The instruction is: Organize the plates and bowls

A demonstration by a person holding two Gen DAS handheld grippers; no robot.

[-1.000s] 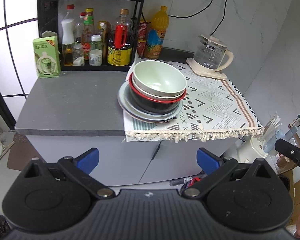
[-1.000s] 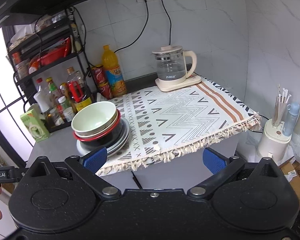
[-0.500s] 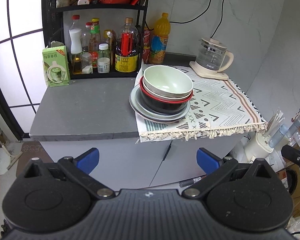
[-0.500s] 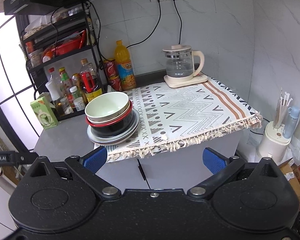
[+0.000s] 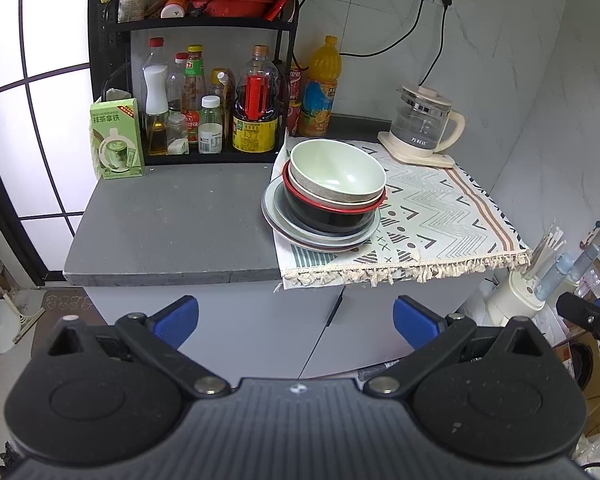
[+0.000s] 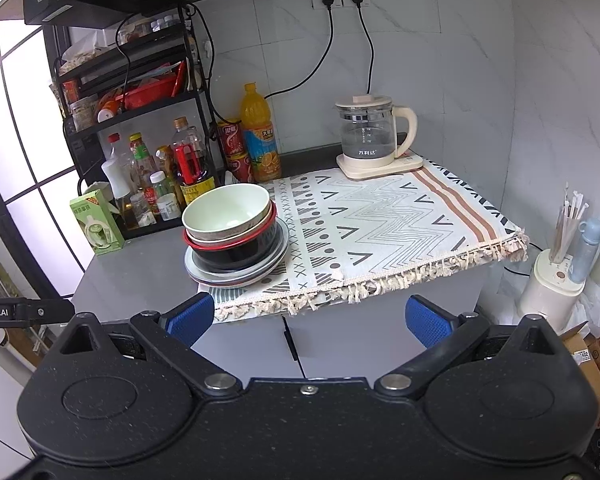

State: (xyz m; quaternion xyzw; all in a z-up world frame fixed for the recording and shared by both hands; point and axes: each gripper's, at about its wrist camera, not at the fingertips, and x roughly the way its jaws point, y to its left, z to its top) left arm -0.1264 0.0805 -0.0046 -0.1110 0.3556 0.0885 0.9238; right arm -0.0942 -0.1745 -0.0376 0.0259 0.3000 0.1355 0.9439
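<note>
Both grippers were held back from the counter, well apart from the dishes. The left gripper [image 5: 296, 316] had its blue pads spread wide with nothing between them; the right gripper [image 6: 310, 314] likewise stood released and empty.

The dishes sat in one stack at the left edge of the patterned cloth [image 6: 384, 216], which overhung the counter front with its fringe. At the bottom were grey plates [image 5: 288, 232], part over the cloth and part over the bare grey counter [image 5: 172, 224]. On them stood a black bowl with a red rim [image 5: 328, 216], then a speckled bowl, with a pale green bowl [image 5: 336, 168] nested on top, tilted slightly.

A glass kettle [image 6: 370, 136] stood on its base at the far edge of the cloth. A black rack of sauce bottles [image 5: 204, 100] stood behind the counter, with a green carton [image 5: 116, 144] beside it.
</note>
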